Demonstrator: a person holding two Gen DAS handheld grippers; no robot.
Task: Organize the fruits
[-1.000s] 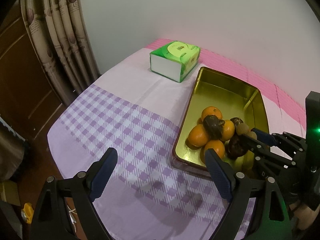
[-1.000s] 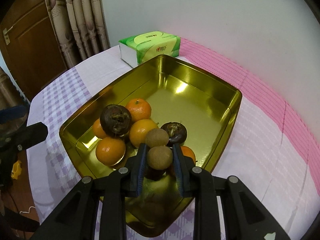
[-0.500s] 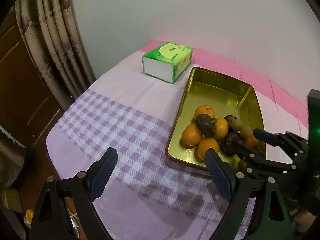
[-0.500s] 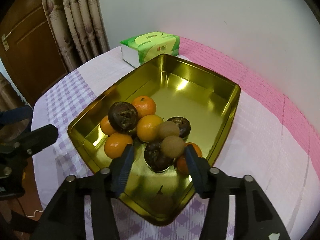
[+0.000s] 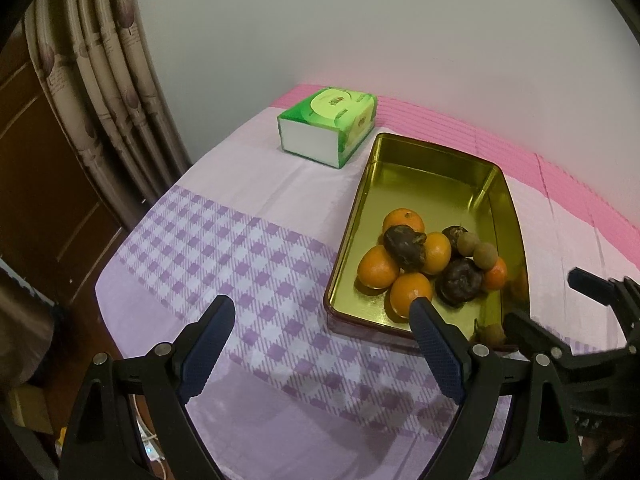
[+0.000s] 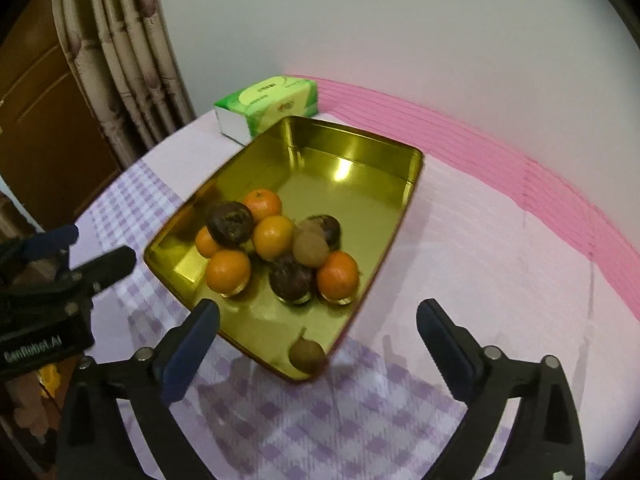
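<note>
Dim warm light; tray (image 6: 412, 168) glare; fisheye-bent edges; slight blur

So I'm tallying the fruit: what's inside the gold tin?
In the gold tin: five oranges, three dark purple mangosteens and three small brown longans, one alone in the near corner. Anything beneath the pile is covered.

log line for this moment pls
right gripper: jaws opening, nothing between | left gripper: open, empty | fruit in gold tray
</note>
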